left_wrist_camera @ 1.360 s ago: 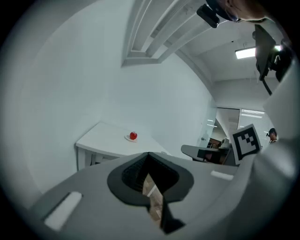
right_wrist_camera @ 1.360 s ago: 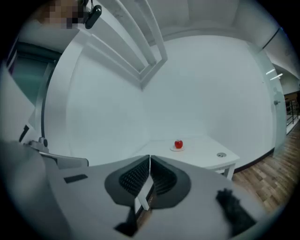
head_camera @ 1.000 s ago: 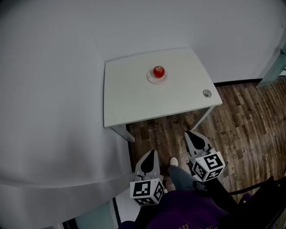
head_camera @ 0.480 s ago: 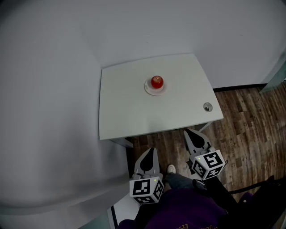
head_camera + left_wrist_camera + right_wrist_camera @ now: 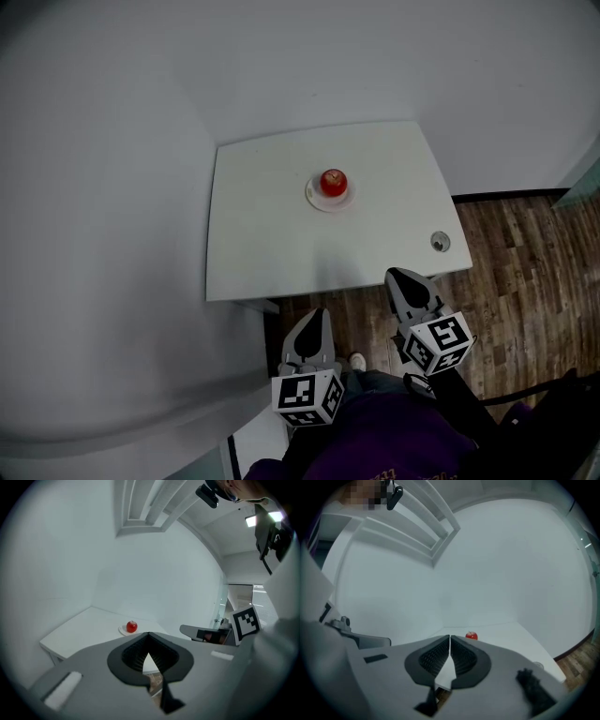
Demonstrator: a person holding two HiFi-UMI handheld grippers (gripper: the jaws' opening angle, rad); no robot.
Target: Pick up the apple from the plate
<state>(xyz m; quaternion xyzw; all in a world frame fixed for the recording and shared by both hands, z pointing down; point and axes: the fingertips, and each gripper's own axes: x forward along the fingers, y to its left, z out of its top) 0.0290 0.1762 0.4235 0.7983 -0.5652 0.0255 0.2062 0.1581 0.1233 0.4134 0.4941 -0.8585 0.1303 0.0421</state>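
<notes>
A red apple (image 5: 333,182) sits on a small white plate (image 5: 329,197) near the middle of a white table (image 5: 272,244) in a room corner. The apple (image 5: 131,626) lies far beyond the jaws in the left gripper view, and the apple (image 5: 471,636) is small and far off in the right gripper view. My left gripper (image 5: 317,318) hangs short of the table's near edge, jaws together, nothing between them. Shut and empty, my right gripper (image 5: 401,277) has its tips just over the near right edge.
White walls close in behind and to the left of the table. A round cable hole (image 5: 439,241) sits near the table's right front corner. Wooden floor (image 5: 525,272) lies to the right and under the table. The person's shoe (image 5: 357,361) shows between the grippers.
The table and apple have slid closer and lower in the head view as both grippers advanced toward the table. Their jaws stayed together.
</notes>
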